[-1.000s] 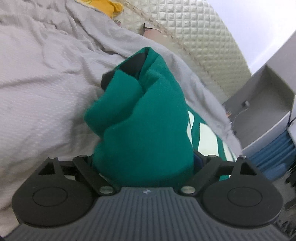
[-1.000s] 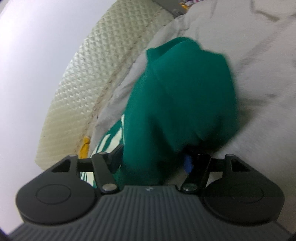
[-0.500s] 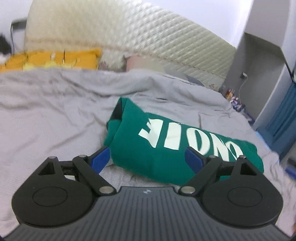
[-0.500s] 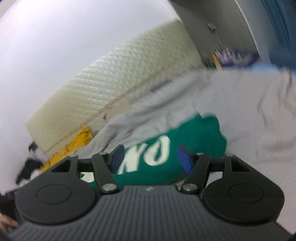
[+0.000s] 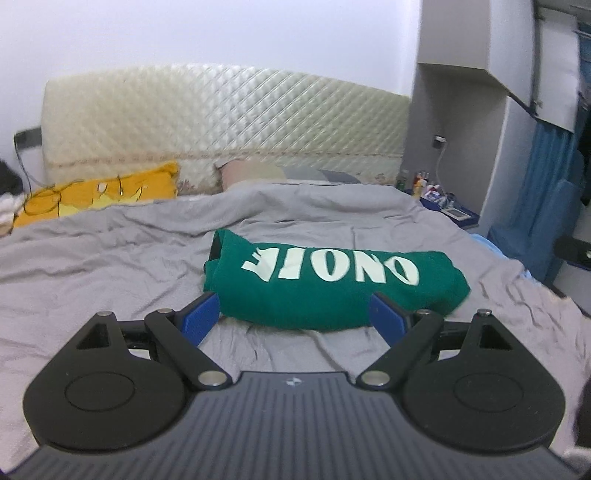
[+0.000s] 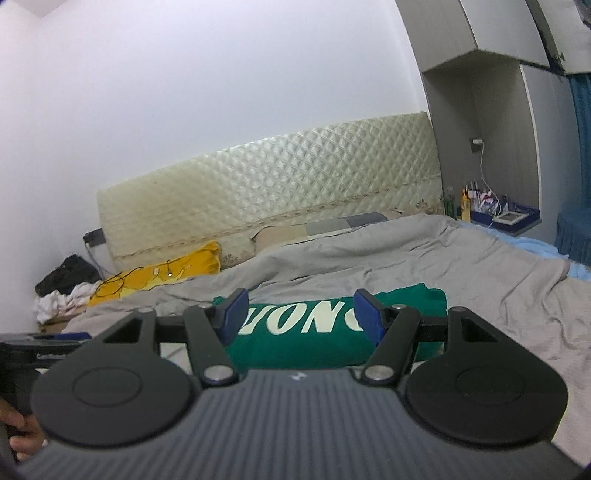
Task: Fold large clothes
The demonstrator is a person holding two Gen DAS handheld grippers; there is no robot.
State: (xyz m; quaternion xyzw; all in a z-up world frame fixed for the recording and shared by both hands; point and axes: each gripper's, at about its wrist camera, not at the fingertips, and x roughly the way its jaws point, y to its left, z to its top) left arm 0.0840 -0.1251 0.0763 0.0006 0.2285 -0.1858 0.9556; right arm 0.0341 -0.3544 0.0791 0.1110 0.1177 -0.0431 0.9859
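Bedroom with plain white wall. Bed under rumpled grey cover, cream quilted headboard, yellow pillow at left. Grey cabinet unit at right, cluttered bedside shelf, blue curtain beyond.

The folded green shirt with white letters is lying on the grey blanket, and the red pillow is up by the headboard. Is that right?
Almost. The pillow is yellow, not red; the left wrist view shows it plainly. The rest holds: the folded green shirt with white letters lies on the grey blanket, and the pillow sits up by the headboard.
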